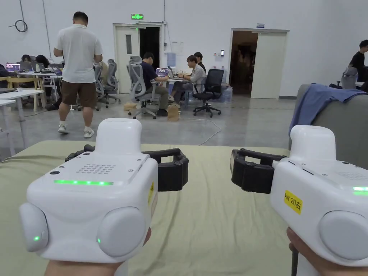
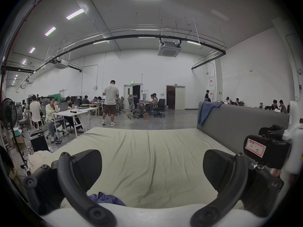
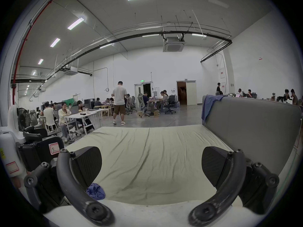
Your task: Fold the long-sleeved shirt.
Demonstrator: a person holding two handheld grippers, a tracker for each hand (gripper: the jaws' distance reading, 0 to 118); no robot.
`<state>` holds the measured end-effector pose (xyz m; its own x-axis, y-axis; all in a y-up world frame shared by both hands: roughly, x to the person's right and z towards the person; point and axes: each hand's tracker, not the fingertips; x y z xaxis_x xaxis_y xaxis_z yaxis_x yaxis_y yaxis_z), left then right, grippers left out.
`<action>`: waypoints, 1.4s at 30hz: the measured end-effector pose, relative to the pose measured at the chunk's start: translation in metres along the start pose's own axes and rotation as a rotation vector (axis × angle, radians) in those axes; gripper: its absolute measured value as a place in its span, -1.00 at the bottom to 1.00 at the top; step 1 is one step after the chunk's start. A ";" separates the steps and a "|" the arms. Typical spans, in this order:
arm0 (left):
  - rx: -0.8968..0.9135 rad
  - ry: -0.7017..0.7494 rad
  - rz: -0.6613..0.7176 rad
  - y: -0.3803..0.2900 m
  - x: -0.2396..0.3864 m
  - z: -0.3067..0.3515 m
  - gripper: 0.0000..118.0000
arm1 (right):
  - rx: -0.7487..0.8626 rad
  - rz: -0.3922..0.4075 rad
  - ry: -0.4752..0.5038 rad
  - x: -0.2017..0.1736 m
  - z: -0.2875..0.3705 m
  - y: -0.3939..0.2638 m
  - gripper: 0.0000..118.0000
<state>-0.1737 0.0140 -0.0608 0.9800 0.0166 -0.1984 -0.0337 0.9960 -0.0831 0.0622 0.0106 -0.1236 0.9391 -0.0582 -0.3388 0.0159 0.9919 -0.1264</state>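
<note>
Both grippers hang side by side above a pale green sheet (image 1: 215,222) spread over a bed-like surface, neither touching it. The left gripper (image 2: 151,168) has its fingers (image 2: 88,166) wide apart with nothing between them; the right gripper (image 3: 151,166) likewise holds its fingers (image 3: 88,163) spread and empty. In the head view the left gripper (image 1: 172,169) and right gripper (image 1: 248,170) point toward each other, their black tips well apart.

A crumpled blue-purple garment (image 2: 106,199), which may be the long-sleeved shirt, lies on the sheet just under the near edge of the left gripper; in the right gripper view it shows as a small bundle (image 3: 95,192) beside the left finger. A second blue cloth (image 1: 316,100) drapes over the top corner of a grey upholstered panel (image 1: 345,122) on the right side of the sheet.

A yellow sticker (image 1: 293,202) on the right gripper's white body bears printed writing. A red-bordered white label (image 2: 255,148) on the right gripper carries handwriting too unclear to make out. A green sign (image 1: 137,16) glows above a doorway.

A person in a white shirt (image 1: 78,75) stands on the grey floor beyond; others sit at desks.
</note>
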 end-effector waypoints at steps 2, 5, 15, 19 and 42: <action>-0.001 -0.004 0.002 0.000 -0.001 0.000 1.00 | -0.001 -0.002 0.000 0.000 0.000 0.000 1.00; 0.001 -0.002 0.006 0.000 -0.001 0.000 1.00 | 0.005 -0.008 0.002 0.000 0.000 0.000 1.00; -0.026 -0.107 0.024 -0.010 -0.002 0.002 -1.00 | -0.022 0.065 -0.045 -0.003 0.004 -0.004 -1.00; -0.047 -0.100 0.089 -0.012 -0.012 -0.007 -1.00 | -0.028 0.067 -0.063 -0.004 -0.002 -0.005 -1.00; -0.291 0.466 0.208 -0.122 -0.279 0.003 0.99 | -0.214 0.107 0.738 -0.225 -0.080 -0.084 -1.00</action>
<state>-0.4423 -0.1115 0.0076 0.7594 0.1030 -0.6425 -0.3334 0.9095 -0.2483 -0.1777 -0.0685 -0.1114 0.4584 -0.0983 -0.8833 -0.1994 0.9572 -0.2100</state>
